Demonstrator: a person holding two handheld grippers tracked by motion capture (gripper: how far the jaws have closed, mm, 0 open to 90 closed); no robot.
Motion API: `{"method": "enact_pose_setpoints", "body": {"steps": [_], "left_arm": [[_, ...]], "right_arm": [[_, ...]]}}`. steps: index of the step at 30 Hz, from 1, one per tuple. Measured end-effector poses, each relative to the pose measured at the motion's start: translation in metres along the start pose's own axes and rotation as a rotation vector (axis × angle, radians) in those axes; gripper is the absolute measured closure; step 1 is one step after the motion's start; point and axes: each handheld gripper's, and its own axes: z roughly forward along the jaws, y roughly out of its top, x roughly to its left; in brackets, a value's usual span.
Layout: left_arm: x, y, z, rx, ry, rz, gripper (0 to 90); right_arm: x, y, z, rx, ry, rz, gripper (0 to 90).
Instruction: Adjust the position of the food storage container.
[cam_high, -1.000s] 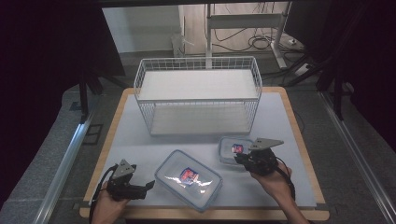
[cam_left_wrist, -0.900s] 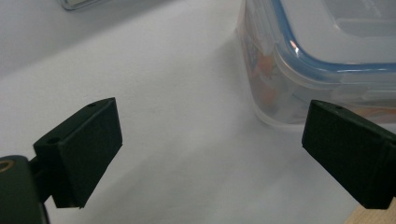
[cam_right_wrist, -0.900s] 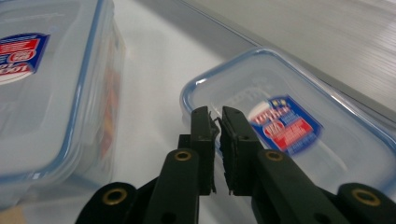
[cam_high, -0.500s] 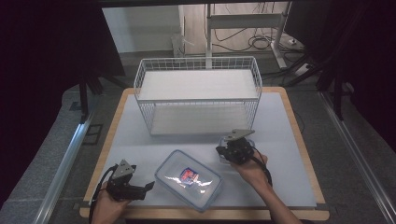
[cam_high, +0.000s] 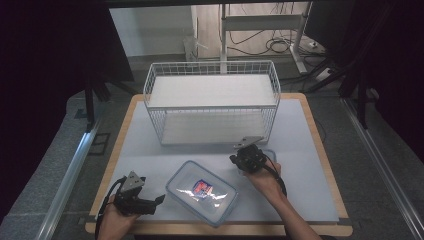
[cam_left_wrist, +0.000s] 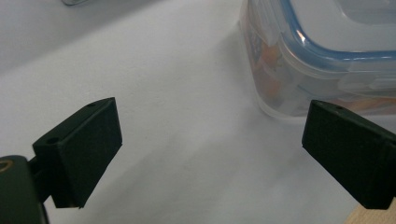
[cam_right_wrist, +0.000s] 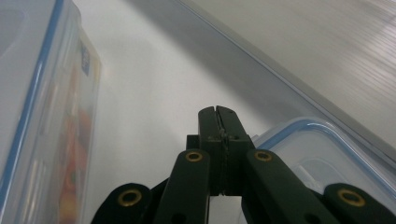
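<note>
A large clear lidded container (cam_high: 202, 192) with a blue seal and colourful contents lies at the table's front middle. My left gripper (cam_high: 158, 201) rests just left of it, open, nothing between its jaws. In the left gripper view the gripper (cam_left_wrist: 212, 140) faces the container's rounded corner (cam_left_wrist: 322, 56) across a short stretch of bare table. My right gripper (cam_high: 240, 160) hovers over a small lidded container (cam_high: 270, 152), hiding most of it. In the right gripper view the gripper (cam_right_wrist: 218, 116) is shut and empty, above the small lid's corner (cam_right_wrist: 317, 154), with the large container (cam_right_wrist: 42, 116) at left.
A white wire basket (cam_high: 212, 100) with two shelves stands at the back middle, its lower shelf (cam_right_wrist: 327, 51) close ahead of my right gripper. The white mat (cam_high: 300, 130) covers a wooden-edged table. Dark floor, metal rails and cables surround it.
My right gripper has moved left over the small container, covering it. The left gripper and both containers have stayed put.
</note>
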Motion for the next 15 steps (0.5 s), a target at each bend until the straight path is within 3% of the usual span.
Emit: {"method": "enact_pose_setpoints", "body": {"steps": [15], "left_arm": [[-0.002,0.002,0.001,0.009,0.019,-0.001,6.2]], "right_arm": [[-0.018,-0.027,-0.028,0.015,-0.036,0.037,89.8]]}}
